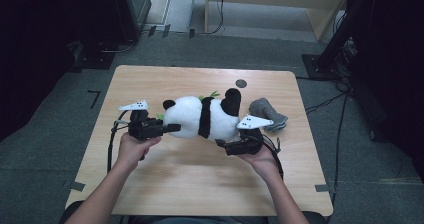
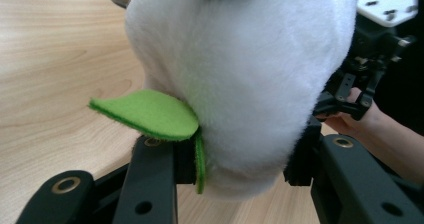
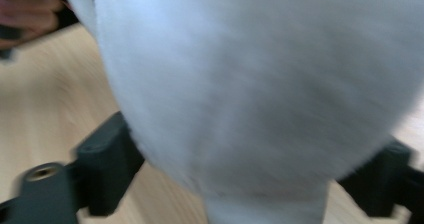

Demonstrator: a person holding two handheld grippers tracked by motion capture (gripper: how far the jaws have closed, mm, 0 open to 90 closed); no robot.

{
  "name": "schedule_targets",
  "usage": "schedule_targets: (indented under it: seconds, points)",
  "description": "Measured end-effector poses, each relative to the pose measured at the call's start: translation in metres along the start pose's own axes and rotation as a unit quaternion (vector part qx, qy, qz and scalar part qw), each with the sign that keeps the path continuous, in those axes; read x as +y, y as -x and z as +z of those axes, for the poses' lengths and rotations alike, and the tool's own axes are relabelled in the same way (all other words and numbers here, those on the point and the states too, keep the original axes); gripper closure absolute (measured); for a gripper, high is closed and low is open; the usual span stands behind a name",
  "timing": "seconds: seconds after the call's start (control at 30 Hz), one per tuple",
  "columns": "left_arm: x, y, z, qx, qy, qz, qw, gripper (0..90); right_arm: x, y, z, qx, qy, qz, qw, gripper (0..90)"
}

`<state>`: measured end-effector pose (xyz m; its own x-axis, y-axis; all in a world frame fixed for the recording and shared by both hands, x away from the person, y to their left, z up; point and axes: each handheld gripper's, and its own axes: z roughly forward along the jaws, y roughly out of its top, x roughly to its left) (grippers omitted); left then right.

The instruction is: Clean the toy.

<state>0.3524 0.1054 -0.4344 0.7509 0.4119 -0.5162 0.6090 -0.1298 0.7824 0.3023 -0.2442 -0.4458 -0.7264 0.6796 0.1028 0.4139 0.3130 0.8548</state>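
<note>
- Surface: a light wood-grain bench [image 1: 200, 184] with rounded corners, bare along the near half; a small dark round spot [image 1: 241, 83] lies near the far edge.
- Room: grey carpet floor all round the bench; dark equipment stands at both sides, cables [image 1: 325, 103] trail on the floor at the right, and a pale wooden frame [image 1: 320, 24] stands beyond the far edge.
- The plush panda [image 1: 202, 116] lies across the middle of the bench, white body with a black band, black ear at its left end and black limb at its far right end.
- A crumpled grey cloth [image 1: 267, 113] rests on the bench just right of the panda.
- Left tongs [image 1: 172, 128]: jaws pressed in on the panda's white end, the plush bulging between them in the left gripper view; a green felt leaf [image 2: 150, 114] lies over one jaw.
- Right tongs [image 1: 220, 143]: jaws stand wide on either side of the panda's white body, the plush spanning the gap between them and touching both in the right gripper view.
- Hard to read: the right gripper view is blurred. The panda's face is not visible.
</note>
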Motion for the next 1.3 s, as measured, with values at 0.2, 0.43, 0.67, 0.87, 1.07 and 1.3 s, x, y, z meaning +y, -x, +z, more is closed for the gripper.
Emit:
schedule_targets:
  seconds: [0.2, 0.43, 0.67, 0.87, 1.07, 1.3]
  points:
    - [-0.001, 0.006, 0.006, 0.033, -0.009, 0.040, 0.9986, 44.3, 0.002, 0.003, -0.005, -0.010, -0.005, 0.030, 0.9995, 41.6]
    - [-0.004, 0.007, 0.006, 0.050, -0.003, 0.120, 0.9915, 26.1, 0.006, 0.007, -0.014, 0.006, -0.005, 0.081, 0.9967, 43.6]
    - [-0.009, 0.006, 0.005, 0.044, -0.021, 0.162, 0.9856, 26.7, 0.006, 0.013, -0.018, 0.036, -0.009, 0.123, 0.9917, 43.5]
    - [-0.015, 0.005, 0.013, 0.053, -0.037, 0.173, 0.9828, 27.2, 0.008, 0.016, -0.022, 0.045, 0.000, 0.140, 0.9892, 42.9]
    - [-0.015, 0.004, 0.017, 0.072, -0.040, 0.144, 0.9862, 41.7, 0.009, 0.014, -0.021, 0.036, -0.002, 0.133, 0.9905, 40.7]
    - [-0.012, 0.006, 0.013, 0.073, -0.035, 0.120, 0.9895, 54.3, 0.011, 0.012, -0.020, 0.035, -0.001, 0.121, 0.9921, 36.2]
